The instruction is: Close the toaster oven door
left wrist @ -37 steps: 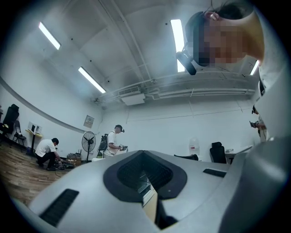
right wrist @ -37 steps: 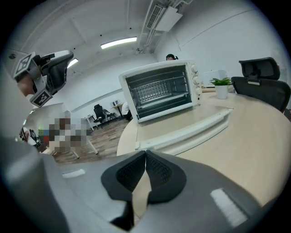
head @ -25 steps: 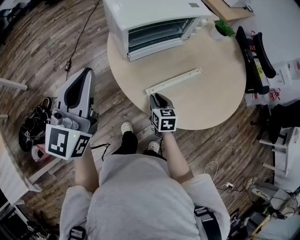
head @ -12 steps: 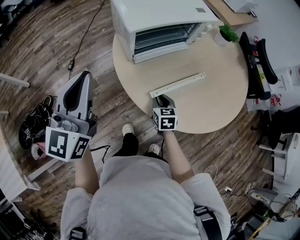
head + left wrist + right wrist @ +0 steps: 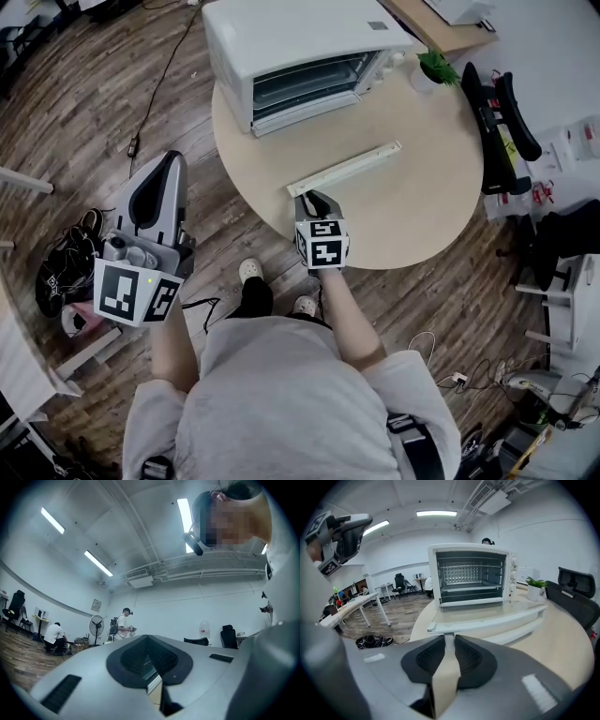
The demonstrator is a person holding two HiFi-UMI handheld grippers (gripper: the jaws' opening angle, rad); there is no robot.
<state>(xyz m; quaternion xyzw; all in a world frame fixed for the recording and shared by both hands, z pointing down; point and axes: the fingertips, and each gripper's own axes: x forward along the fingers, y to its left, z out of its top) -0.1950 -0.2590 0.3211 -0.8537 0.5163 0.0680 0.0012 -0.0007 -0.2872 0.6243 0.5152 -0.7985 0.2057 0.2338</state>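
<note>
A white toaster oven (image 5: pixel 300 47) stands at the far side of the round table (image 5: pixel 412 206), its cavity facing me. Its glass door lies folded down flat, and the door's long white handle (image 5: pixel 345 169) points toward me. My right gripper (image 5: pixel 315 195) sits just in front of the handle's left end, with its jaws a narrow gap apart and nothing between them. In the right gripper view the handle (image 5: pixel 487 620) spans the frame just beyond the right gripper (image 5: pixel 449 637), with the oven (image 5: pixel 471 573) behind. My left gripper (image 5: pixel 169 157) hangs over the floor left of the table, jaws together.
A small potted plant (image 5: pixel 433 66) stands on the table right of the oven. A black chair (image 5: pixel 497 122) is against the table's right edge. Shoes (image 5: pixel 66 248) and a cable (image 5: pixel 141 122) lie on the wooden floor at the left.
The head view has shifted a little. Both grippers keep the same places relative to the table and the door handle.
</note>
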